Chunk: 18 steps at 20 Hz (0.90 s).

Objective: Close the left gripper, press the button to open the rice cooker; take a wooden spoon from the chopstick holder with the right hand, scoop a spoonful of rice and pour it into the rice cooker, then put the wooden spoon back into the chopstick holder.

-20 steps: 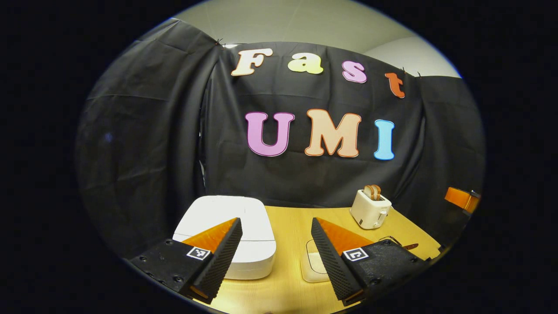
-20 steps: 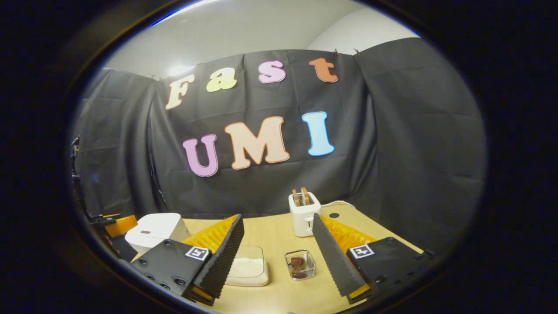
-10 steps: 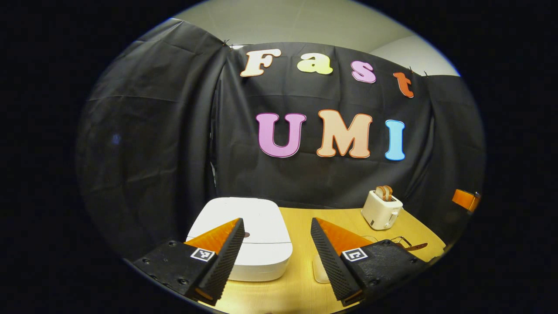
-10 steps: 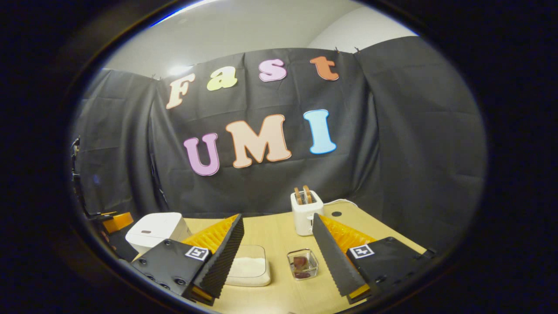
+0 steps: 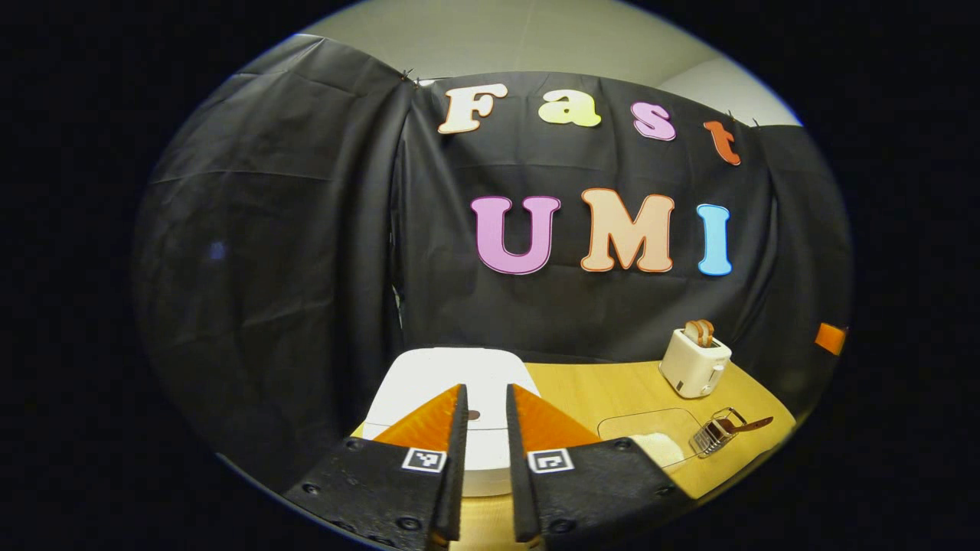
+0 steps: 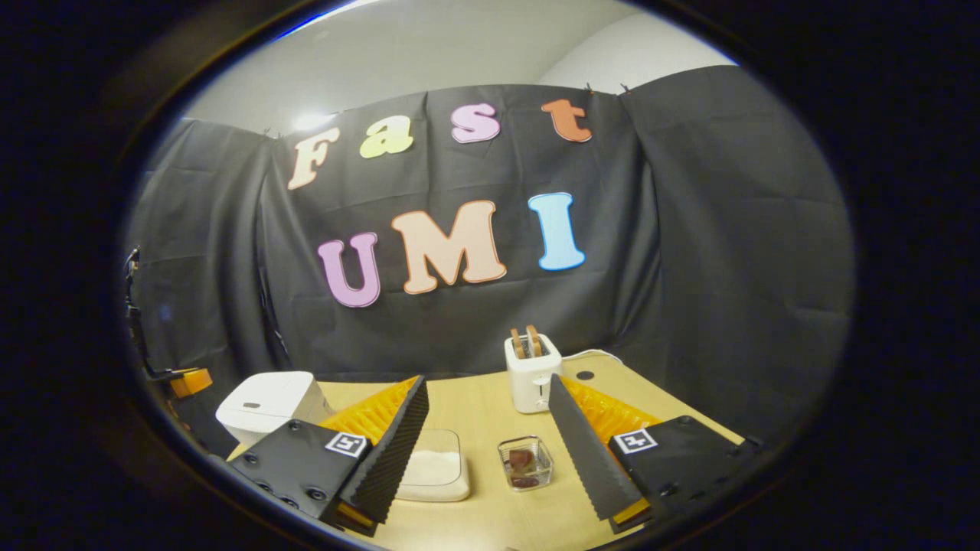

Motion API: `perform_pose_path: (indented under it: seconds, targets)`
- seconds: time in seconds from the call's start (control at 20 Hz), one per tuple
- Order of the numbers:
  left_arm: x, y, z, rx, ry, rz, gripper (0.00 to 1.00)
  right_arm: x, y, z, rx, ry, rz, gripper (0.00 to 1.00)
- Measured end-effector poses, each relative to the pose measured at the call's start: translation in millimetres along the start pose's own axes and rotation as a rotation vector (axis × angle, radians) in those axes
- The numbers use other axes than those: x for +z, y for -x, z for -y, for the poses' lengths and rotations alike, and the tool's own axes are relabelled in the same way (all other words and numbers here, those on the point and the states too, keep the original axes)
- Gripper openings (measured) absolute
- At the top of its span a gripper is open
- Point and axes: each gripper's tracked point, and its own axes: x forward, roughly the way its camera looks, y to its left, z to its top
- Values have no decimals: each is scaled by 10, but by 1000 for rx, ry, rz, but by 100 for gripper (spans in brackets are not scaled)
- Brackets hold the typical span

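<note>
One step of the task looks nearly done: the left gripper [image 5: 482, 428] has its fingers drawn almost together, a thin slit between them, aimed at the rice cooker [image 5: 448, 383], whose lid is down, so the button press is yet to come. The right gripper [image 6: 490, 436] is spread wide and holds nothing; spoon, scoop, pour and return all remain. The cooker is a smooth white rounded box on the pale wood counter [image 6: 490, 413]. A clear lidded tub of rice [image 6: 436, 471] sits near. The chopstick holder [image 5: 712, 435] is metal wire, with a brown wooden spoon handle [image 5: 754, 423] sticking out.
</note>
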Motion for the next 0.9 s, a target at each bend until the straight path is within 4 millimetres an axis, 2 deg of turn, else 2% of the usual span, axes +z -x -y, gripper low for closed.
perform_pose_path:
  seconds: [0.1, 0.25, 0.5, 0.65, 0.9]
  targets:
    - [-17, -55, -42, 3, -3, -4, 9, -15, 7, 24, -9, -3, -3, 99]
    - [-108, -144, -116, 4, 9, -30, 1, -24, 44, 95, -32, 9, -4, 99]
    - [-297, -395, -224, -18, 47, -83, 0, -61, 116, 195, -88, 19, -7, 99]
    - [-453, -564, -236, -39, 72, -126, 0, -106, 160, 203, -112, 16, -17, 99]
    - [-576, -882, -298, -55, 42, -146, 0, -190, 189, 207, -148, 26, -32, 99]
